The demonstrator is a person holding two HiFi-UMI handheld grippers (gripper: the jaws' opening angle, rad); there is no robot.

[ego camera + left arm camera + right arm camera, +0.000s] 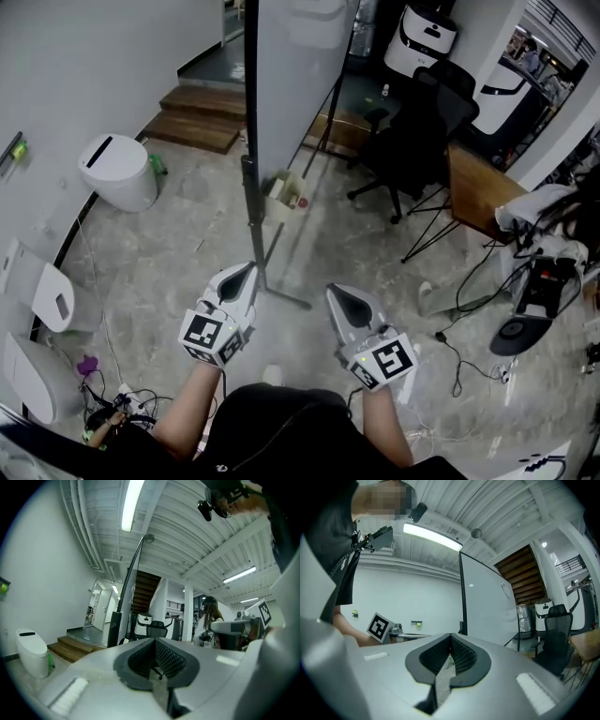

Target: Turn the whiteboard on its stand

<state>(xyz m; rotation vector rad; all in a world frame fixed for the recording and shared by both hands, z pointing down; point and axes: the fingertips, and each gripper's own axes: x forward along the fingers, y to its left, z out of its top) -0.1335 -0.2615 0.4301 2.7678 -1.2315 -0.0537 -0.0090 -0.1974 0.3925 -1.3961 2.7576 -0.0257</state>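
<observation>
We hold left gripper (247, 275) and right gripper (338, 296) near the whiteboard (295, 75) | both pairs of fingers together (nothing between)

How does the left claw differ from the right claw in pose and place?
The left claw lies beside the whiteboard stand's post; the right claw is apart from it. The left claw reaches further forward than the right claw. Both are shut and empty.

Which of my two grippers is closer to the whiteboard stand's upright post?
The left gripper: in the head view its tip sits right beside the dark post, while the right gripper is off to the side.
</observation>
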